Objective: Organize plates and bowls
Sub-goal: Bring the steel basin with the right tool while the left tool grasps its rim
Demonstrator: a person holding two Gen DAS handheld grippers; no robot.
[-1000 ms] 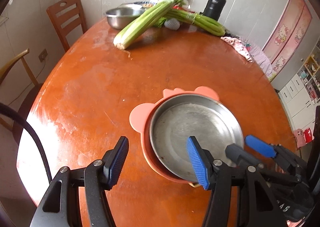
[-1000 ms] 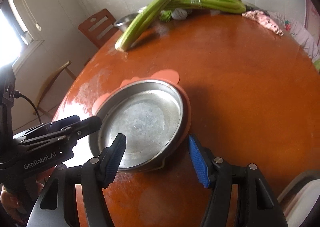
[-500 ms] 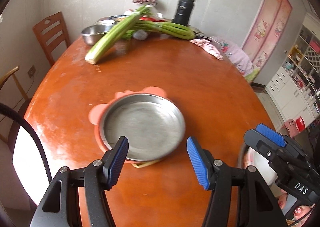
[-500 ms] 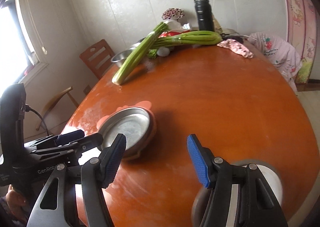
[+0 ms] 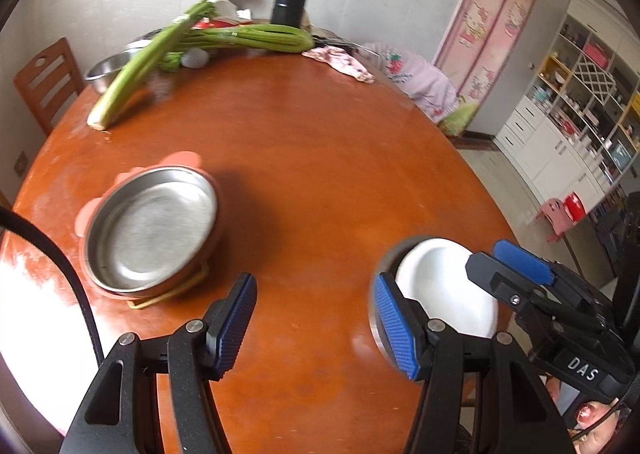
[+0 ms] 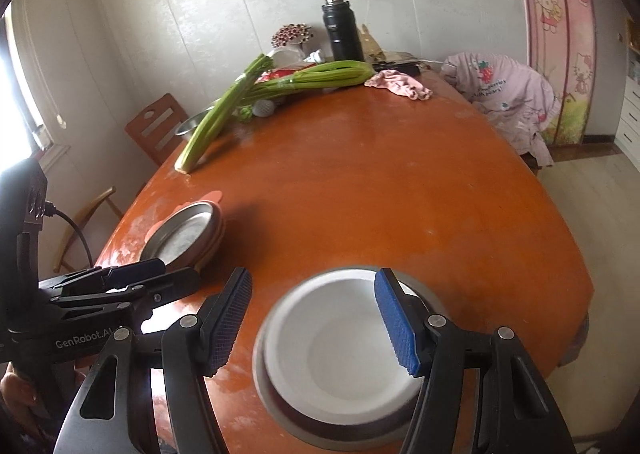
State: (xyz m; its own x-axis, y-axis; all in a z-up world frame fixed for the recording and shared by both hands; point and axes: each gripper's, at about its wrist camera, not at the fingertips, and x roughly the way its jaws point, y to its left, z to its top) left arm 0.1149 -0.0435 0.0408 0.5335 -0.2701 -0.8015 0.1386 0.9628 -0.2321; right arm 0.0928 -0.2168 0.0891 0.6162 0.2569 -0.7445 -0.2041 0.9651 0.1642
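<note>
Hovering over white bowl (image 6: 340,346), R gripper (image 6: 312,326) part-open, empty | L gripper (image 5: 316,326) same, beside bowl | steel pan (image 5: 150,226) stack far left, done | bowl stack left.

R gripper (image 6: 314,324) hangs over white plate (image 6: 344,342), jaws apart, nothing btwn pads; plate sits on a grey metal dish (image 6: 280,410) at near edge of table (image 6: 380,194). L gripper (image 6: 132,280) just left of plate, above table edge. Steel pan (image 6: 182,234) on pink mat (image 6: 212,196) further left of plate. Celery (image 6: 224,110) & black flask (image 6: 342,32) well beyond plate.
</note>
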